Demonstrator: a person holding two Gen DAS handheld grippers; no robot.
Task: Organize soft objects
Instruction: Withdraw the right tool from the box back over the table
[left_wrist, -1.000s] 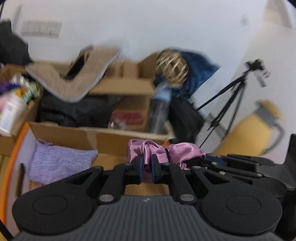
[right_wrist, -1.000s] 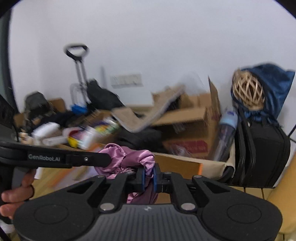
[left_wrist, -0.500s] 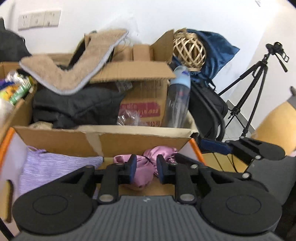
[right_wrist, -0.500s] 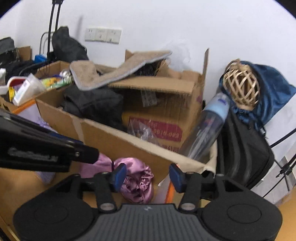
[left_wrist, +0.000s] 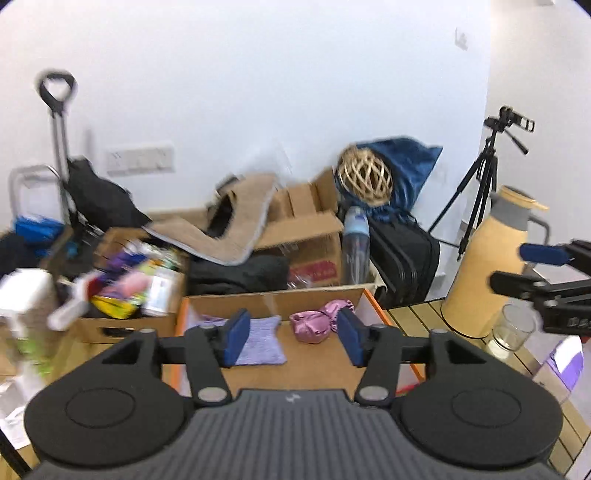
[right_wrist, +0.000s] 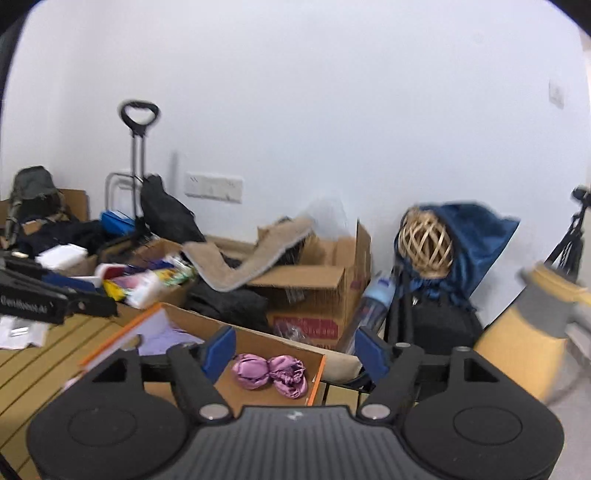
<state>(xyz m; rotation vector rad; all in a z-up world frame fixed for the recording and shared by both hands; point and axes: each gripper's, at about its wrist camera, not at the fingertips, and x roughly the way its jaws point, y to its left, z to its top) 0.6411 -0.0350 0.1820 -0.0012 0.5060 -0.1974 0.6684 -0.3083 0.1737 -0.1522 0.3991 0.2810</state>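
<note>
Both your tools stand empty, jaws just opened wide.
Left wrist: your left tool (left_wrist: 291, 338) holds nothing; the pink satin bundle (left_wrist: 320, 322) lies in the cardboard box (left_wrist: 280, 301), by its far right corner.
Right wrist: your right tool (right_wrist: 293, 350) likewise; the bundle lies beyond its pads.

From my left wrist camera, the clutter box (left_wrist: 122, 284) at left smears into streaks; I cannot name its packets. A white blurred shape (left_wrist: 26, 295) at the left edge stays unidentified. The right gripper (left_wrist: 546, 273) runs off the right edge, its body cut away. The purple cloth (left_wrist: 258, 339) is partly hidden behind a blue pad (left_wrist: 236, 341). From my right wrist camera, the yellow jug (right_wrist: 532, 328) is blurred and cropped below, and the tripod (right_wrist: 572, 236) is clipped by the right edge. Print on the left gripper (right_wrist: 55, 299) is too soft to read.
</note>
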